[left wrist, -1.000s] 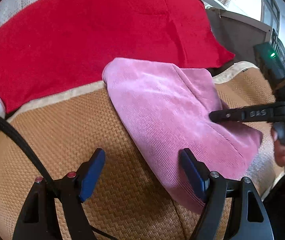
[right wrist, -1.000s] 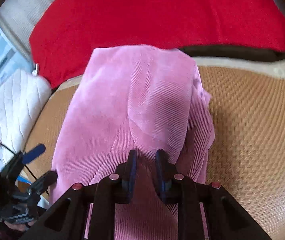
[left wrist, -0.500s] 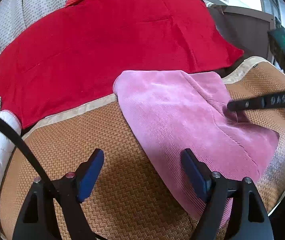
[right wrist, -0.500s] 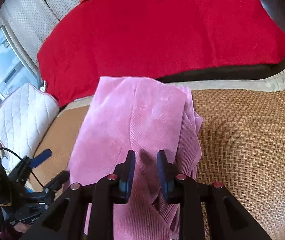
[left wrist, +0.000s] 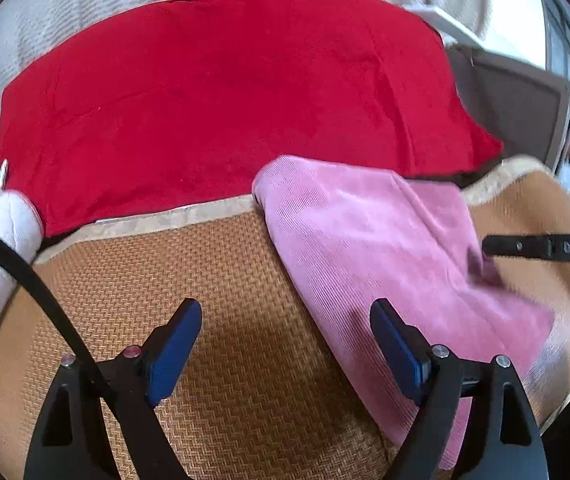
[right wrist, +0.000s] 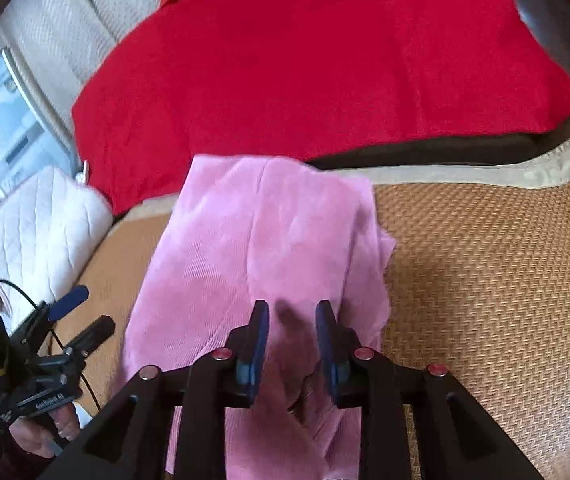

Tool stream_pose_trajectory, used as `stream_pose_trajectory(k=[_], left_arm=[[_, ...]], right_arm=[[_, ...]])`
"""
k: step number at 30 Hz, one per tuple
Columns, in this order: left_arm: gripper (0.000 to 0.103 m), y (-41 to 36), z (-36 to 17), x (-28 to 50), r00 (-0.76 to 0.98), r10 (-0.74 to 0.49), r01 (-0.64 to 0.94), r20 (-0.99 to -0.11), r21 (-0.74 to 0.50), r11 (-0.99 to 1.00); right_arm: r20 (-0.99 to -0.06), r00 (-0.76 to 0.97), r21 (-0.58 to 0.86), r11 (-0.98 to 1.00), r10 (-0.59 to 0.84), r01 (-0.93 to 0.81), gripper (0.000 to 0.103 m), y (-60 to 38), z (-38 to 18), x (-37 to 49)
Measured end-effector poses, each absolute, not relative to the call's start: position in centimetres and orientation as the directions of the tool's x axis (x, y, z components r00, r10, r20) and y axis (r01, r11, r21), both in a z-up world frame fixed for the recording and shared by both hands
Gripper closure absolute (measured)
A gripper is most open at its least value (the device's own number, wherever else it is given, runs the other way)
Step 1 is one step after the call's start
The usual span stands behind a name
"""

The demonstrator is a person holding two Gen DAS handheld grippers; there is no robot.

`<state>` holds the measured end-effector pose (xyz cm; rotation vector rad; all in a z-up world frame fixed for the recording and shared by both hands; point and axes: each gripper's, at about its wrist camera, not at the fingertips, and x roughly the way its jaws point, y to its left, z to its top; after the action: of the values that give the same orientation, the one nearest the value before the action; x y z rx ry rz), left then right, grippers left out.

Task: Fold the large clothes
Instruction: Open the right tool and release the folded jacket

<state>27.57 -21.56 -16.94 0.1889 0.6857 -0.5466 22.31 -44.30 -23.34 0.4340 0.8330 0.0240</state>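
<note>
A folded pink corduroy garment (left wrist: 369,240) lies on a woven tan mat (left wrist: 213,280); it also shows in the right wrist view (right wrist: 269,240). My left gripper (left wrist: 285,340) is open and empty, hovering above the mat beside the garment's left edge. My right gripper (right wrist: 291,320) hangs over the near end of the garment with its jaws a small gap apart and nothing pinched between them. The right gripper also shows in the left wrist view (left wrist: 485,248) at the garment's right side.
A large red cloth (left wrist: 225,100) covers the back of the seat behind the mat. A white quilted cushion (right wrist: 45,224) sits at the left. A dark panel (left wrist: 517,108) stands at the far right. The mat's pale border (right wrist: 485,172) runs along the back.
My right gripper's jaws have parted slightly and it has pulled back from the garment. Both cameras have risen and drawn back, so more red cloth shows. The garment lies flatter.
</note>
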Motion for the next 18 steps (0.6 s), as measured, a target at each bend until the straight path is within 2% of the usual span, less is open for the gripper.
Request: stream_pose_trajectory(k=[1, 2, 3, 6, 9, 15, 17, 18], left_arm=[[0.016, -21.2, -16.8, 27.8, 0.632, -0.430, 0.539, -0.644, -0.034, 0.842], [0.016, -20.9, -16.7, 28.2, 0.618, -0.450, 0.541, -0.644, -0.066, 0.838], [0.016, -20.6, -16.7, 28.6, 0.601, -0.471, 0.546, -0.645, -0.099, 0.832], [0.016, -20.1, -17.0, 29.3, 0.565, -0.505, 0.552, -0.652, -0.156, 0.819], [0.016, -20.4, -17.2, 29.6, 0.565, -0.497, 0.545, -0.659, -0.155, 0.824], [0.014, -22.4, -17.6, 28.6, 0.612, -0.401, 0.534, -0.681, -0.018, 0.845], [0.014, -23.4, -18.8, 28.9, 0.603, -0.343, 0.528, -0.721, 0.038, 0.849], [0.013, -23.6, -19.3, 28.9, 0.596, -0.336, 0.526, -0.729, 0.039, 0.849]], right_arm=[[-0.701, 0.685, 0.405, 0.901, 0.198, 0.154, 0.033, -44.9, -23.3, 22.1], [-0.677, 0.707, 0.434, 0.887, 0.205, 0.158, 0.023, -45.5, -23.1, 21.6], [-0.655, 0.728, 0.450, 0.879, 0.203, 0.160, 0.021, -46.0, -23.0, 21.1], [-0.633, 0.740, 0.499, 0.851, 0.228, 0.164, 0.021, -47.5, -22.9, 20.2], [-0.625, 0.742, 0.530, 0.830, 0.241, 0.176, 0.021, -48.2, -23.4, 20.0], [-0.641, 0.761, 0.376, 0.906, 0.103, 0.195, 0.023, -45.9, -23.1, 20.4], [-0.651, 0.758, 0.304, 0.928, 0.037, 0.216, 0.028, -44.7, -23.0, 20.8], [-0.672, 0.741, 0.239, 0.942, -0.014, 0.235, 0.035, -43.9, -23.3, 21.4]])
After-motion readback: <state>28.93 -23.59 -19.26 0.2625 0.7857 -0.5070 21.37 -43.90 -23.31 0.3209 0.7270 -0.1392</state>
